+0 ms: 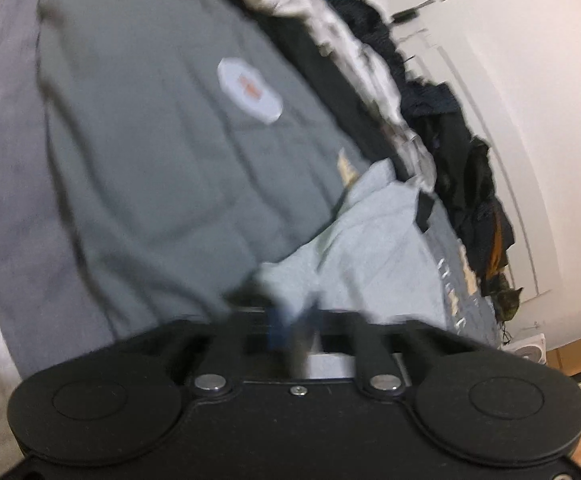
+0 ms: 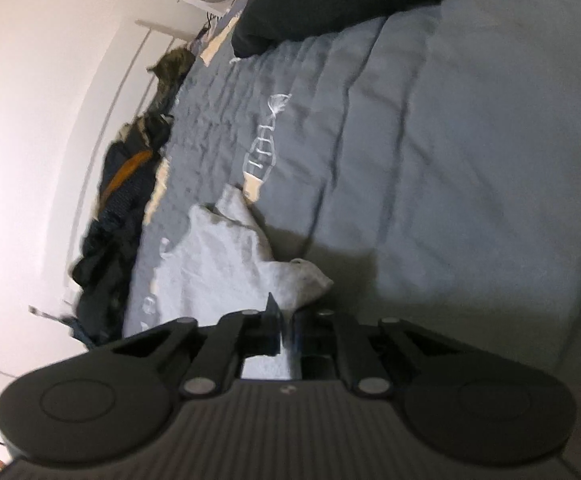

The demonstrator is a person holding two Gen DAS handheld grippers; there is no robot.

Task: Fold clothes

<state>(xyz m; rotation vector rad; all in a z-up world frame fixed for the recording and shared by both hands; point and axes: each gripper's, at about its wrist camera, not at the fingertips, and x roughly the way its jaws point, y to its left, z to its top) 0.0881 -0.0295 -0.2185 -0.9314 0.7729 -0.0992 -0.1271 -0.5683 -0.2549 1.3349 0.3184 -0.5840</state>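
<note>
a wide grey-blue quilted bedspread (image 2: 470, 160) covers the bed, a dark pile of crumpled clothes (image 1: 466, 176) heaped along its wall edge, and on it lies a pale grey knit garment (image 2: 214, 264), pinched at its near edge by both the left gripper (image 1: 290, 320) and the right gripper (image 2: 286, 320).

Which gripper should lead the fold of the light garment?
Probably the right gripper: it is shut on a corner of the light garment, with bare bedspread ahead. The left gripper also pinches it, in a blurred view.
</note>
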